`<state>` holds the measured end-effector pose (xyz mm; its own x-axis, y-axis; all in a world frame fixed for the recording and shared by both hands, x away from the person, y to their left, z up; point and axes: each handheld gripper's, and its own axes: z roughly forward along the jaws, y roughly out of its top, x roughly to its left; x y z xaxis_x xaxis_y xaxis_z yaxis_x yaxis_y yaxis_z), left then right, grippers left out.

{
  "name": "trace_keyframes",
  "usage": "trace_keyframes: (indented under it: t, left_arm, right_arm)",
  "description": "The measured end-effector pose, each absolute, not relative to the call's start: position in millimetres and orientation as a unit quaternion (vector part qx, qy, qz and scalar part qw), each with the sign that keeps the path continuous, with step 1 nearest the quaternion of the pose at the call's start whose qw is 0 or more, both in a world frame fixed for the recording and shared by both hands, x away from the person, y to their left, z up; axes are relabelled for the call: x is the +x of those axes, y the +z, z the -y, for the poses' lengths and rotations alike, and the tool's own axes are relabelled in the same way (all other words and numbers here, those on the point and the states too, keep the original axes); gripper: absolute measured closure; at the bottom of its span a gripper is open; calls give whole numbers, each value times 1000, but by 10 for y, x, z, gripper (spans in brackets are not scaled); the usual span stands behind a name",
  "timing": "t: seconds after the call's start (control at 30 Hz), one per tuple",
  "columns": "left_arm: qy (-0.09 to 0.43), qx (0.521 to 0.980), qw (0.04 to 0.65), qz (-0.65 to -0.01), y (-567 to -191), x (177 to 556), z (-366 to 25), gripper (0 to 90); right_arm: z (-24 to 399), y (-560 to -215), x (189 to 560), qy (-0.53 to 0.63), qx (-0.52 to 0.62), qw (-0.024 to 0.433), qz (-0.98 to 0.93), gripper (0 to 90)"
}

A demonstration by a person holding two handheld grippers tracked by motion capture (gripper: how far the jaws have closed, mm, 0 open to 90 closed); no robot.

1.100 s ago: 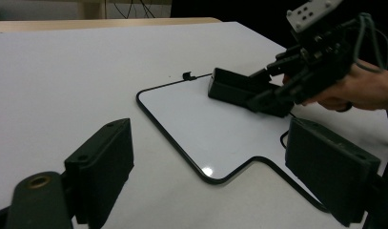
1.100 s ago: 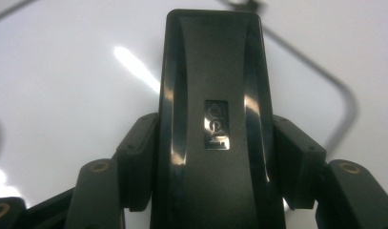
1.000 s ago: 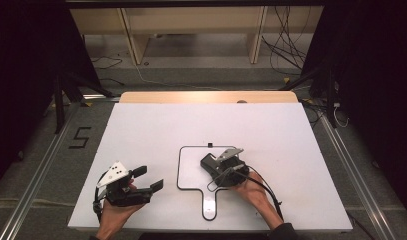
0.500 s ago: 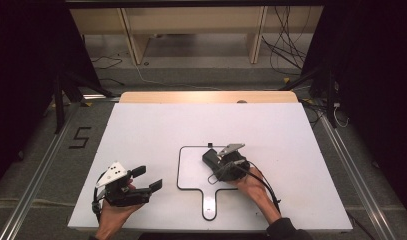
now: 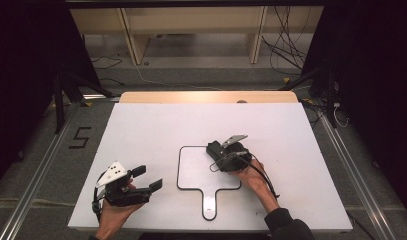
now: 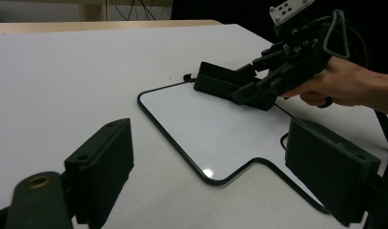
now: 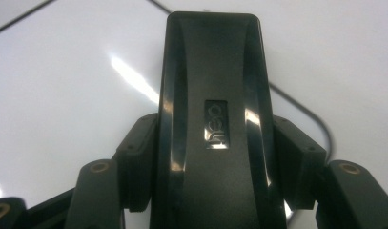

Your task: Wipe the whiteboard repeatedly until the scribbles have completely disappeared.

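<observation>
Broadly, we see a white counter (image 5: 156, 130) with a small whiteboard (image 5: 201, 172) lying flat at its near middle, black-rimmed, its handle tab pointing toward the near edge. At the board's far right corner our right tool (image 5: 217, 150) is clamped on a black eraser block (image 7: 213, 119); both pads press its sides, and a small silver label shows on its glossy top. In the left gripper view the eraser's (image 6: 220, 81) far end rests on the board just inside the rim. Over at the near left, well apart from the board, our left tool (image 5: 147, 179) rests on the counter with its jaws wide apart and nothing between them.
</observation>
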<state>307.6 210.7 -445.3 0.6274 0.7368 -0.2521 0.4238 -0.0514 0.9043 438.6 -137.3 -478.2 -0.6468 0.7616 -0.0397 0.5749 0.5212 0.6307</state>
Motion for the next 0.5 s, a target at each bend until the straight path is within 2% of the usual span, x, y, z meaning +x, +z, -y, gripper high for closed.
trace_keyframes:
  t: [0.37, 0.5]
  left_arm:
    - [143, 712, 555, -407, -4447, 3078, -2094, 158]
    - [143, 712, 554, -407, -4448, 3075, -2094, 158]
  right_arm:
    - [1144, -4781, 3986, 298, 327, 138, -886, 409]
    - [1159, -4778, 4006, 297, 324, 138, -887, 409]
